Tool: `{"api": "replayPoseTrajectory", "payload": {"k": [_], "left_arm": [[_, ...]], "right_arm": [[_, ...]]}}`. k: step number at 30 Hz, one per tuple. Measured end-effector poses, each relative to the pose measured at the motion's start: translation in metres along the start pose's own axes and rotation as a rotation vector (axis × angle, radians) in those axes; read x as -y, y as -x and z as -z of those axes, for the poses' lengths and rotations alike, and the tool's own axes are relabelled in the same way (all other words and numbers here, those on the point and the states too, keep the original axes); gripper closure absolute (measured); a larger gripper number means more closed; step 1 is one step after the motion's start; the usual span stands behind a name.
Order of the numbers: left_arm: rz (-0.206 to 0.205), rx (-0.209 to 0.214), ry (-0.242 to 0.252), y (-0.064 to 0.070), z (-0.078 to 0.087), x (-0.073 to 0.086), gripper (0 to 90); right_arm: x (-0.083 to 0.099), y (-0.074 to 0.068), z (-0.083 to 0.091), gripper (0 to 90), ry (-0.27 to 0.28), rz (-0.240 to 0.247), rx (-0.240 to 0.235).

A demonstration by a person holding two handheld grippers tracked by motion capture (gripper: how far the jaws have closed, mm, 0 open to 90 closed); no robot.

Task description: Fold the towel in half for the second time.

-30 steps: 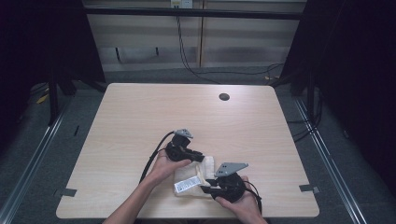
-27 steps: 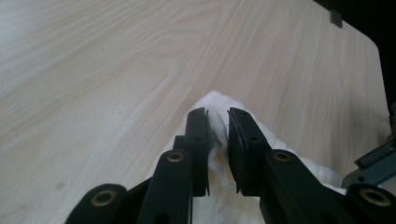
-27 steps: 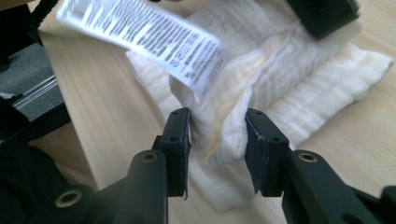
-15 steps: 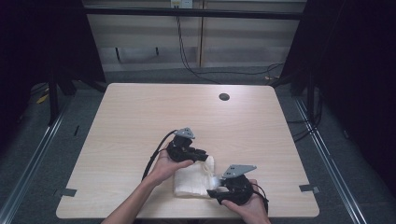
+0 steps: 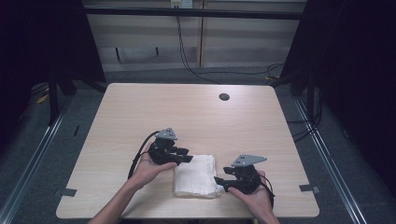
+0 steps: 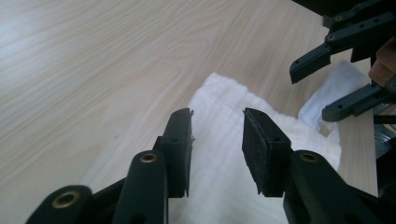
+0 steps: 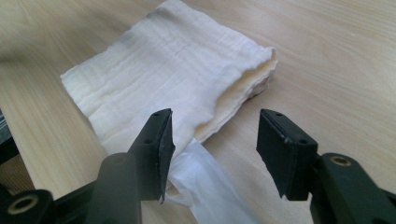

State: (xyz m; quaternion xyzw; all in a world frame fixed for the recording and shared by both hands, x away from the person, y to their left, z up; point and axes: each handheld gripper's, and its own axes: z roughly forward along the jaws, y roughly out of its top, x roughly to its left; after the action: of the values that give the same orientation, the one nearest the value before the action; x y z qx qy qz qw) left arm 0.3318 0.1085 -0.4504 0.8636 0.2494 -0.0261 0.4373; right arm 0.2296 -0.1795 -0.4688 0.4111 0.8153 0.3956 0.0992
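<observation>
A folded white cloth (image 5: 195, 176) lies flat on the wooden table (image 5: 140, 116) near its front edge. My left gripper (image 5: 185, 156) stands open at the cloth's far left corner; in the left gripper view its jaws hover just above the cloth (image 6: 224, 186) with nothing between them, midway at the left gripper (image 6: 217, 135). My right gripper (image 5: 219, 183) is open at the cloth's right edge. In the right gripper view, the right gripper (image 7: 212, 144) faces the layered edge of the cloth (image 7: 177, 74), and a thin white flap (image 7: 210, 186) sticks out beneath.
A dark round hole (image 5: 224, 97) sits at the table's far side. Bits of tape mark the front corners, one on the left (image 5: 68, 192) and one on the right (image 5: 308, 188). Dark floor and frame rails surround the table. The right gripper (image 6: 327, 79) shows in the left gripper view.
The cloth, bunched and partly lifted between the grippers a second ago, now lies flat and folded. The right gripper has drawn back to the right, off the cloth.
</observation>
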Motion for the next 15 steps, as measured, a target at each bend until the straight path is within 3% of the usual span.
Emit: {"api": "replayPoseTrajectory", "payload": {"k": [5,7,15], "left_arm": [[0.02,-0.028,0.004,0.002,0.02,0.009,51.9],[0.006,-0.077,0.012,0.006,0.028,0.013,50.9],[0.063,-0.125,0.03,0.003,0.054,0.042,47.1]], "right_arm": [[-0.006,0.008,0.005,44.6,0.03,0.002,-0.002],[-0.009,0.012,0.008,44.4,0.039,0.002,0.0],[-0.008,0.025,0.022,43.0,0.074,-0.019,0.016]]}}
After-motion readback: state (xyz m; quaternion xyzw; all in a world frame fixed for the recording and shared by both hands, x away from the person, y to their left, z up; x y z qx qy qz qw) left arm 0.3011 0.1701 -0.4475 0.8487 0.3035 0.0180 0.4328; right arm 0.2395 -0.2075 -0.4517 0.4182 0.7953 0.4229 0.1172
